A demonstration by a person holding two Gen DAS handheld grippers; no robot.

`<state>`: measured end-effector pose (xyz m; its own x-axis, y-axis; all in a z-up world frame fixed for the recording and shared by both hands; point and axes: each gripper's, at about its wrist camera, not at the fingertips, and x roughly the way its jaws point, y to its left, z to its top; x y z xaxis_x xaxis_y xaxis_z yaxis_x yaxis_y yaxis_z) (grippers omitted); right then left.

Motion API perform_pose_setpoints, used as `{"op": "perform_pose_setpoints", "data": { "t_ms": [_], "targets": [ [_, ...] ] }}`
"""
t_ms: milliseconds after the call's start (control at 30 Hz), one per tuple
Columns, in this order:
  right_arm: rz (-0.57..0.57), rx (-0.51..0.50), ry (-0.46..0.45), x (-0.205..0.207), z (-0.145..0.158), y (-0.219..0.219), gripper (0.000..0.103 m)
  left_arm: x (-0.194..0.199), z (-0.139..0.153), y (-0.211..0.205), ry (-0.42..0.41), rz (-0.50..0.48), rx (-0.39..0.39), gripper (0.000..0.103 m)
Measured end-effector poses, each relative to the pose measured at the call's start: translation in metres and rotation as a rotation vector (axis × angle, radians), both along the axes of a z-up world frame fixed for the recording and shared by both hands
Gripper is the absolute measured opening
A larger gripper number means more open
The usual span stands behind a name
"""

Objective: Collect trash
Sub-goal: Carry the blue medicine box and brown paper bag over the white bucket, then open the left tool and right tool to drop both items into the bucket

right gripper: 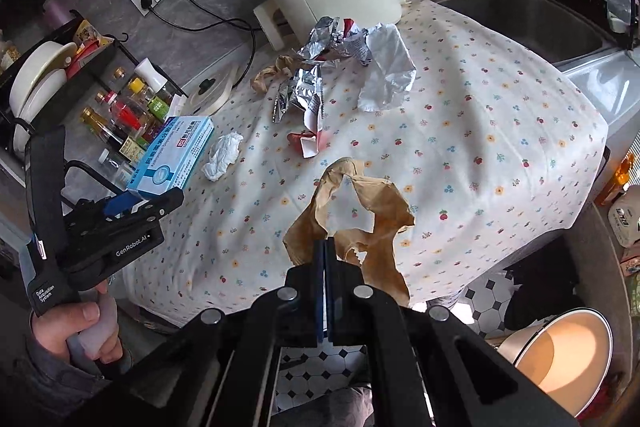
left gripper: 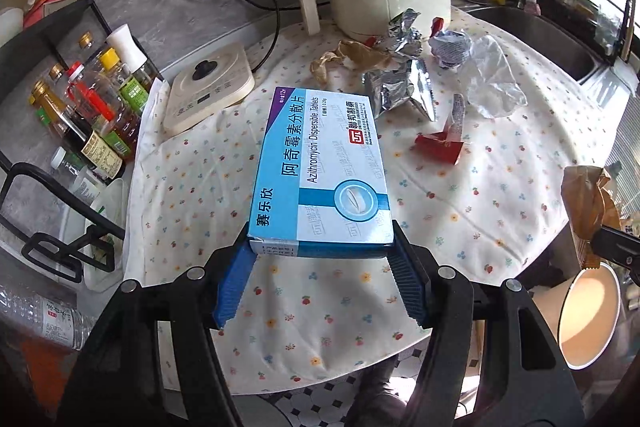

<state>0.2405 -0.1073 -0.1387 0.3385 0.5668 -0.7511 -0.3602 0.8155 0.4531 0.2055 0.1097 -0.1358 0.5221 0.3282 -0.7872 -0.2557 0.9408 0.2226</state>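
With the left gripper (left gripper: 320, 247) clamping a medicine box (left gripper: 324, 167) and the right gripper (right gripper: 325, 247) pinched shut on crumpled brown paper (right gripper: 360, 203), both loads likely need carrying to the bin (right gripper: 560, 359).

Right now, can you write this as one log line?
left gripper: shut on medicine box | right gripper: shut on brown paper | bin: below

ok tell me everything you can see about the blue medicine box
The medicine box is a flat rectangular carton, apparently cardboard, light blue and white with a purple corner, a darker blue band and a round tablet picture. It reads "Azithromycin Dispersible Tablets" beside Chinese text. It looks closed and undamaged. The left gripper clamps its near end between blue ribbed pads, holding it lifted above the flowered tablecloth, printed face up.
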Motion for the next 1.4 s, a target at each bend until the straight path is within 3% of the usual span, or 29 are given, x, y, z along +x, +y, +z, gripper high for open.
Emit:
{"op": "perform_pose_setpoints", "data": {
  "t_ms": [467,967,1067,1133,1167,1200,1300,1400],
  "targets": [
    [-0.354,-0.057,0.052,-0.038,-0.024,-0.167,0.002,0.033,-0.013,-0.173,0.04,-0.374,-0.042,0.064],
    [-0.56,-0.093,0.164,-0.104,-0.07,-0.27,0.003,-0.001,-0.048,-0.285,0.141,-0.593,-0.094,0.064],
    [-0.57,-0.111,0.193,-0.106,-0.083,-0.28,0.007,-0.009,-0.056,-0.295,0.164,-0.605,-0.113,0.064],
    [-0.578,-0.11,0.21,-0.109,-0.09,-0.29,0.029,-0.013,-0.06,-0.3,0.177,-0.604,-0.122,0.064],
    [-0.589,-0.109,0.201,-0.112,-0.09,-0.294,0.054,-0.015,-0.062,-0.303,0.181,-0.603,-0.128,0.064],
    [-0.604,-0.115,0.18,-0.116,-0.087,-0.299,0.059,-0.017,-0.064,-0.306,0.186,-0.601,-0.134,0.064],
    [-0.601,-0.124,0.178,-0.123,-0.085,-0.313,0.058,-0.023,-0.072,-0.316,0.205,-0.601,-0.161,0.064],
    [-0.617,-0.151,0.179,-0.134,-0.083,-0.33,0.065,-0.028,-0.085,-0.33,0.231,-0.604,-0.194,0.064]
  ]
}}
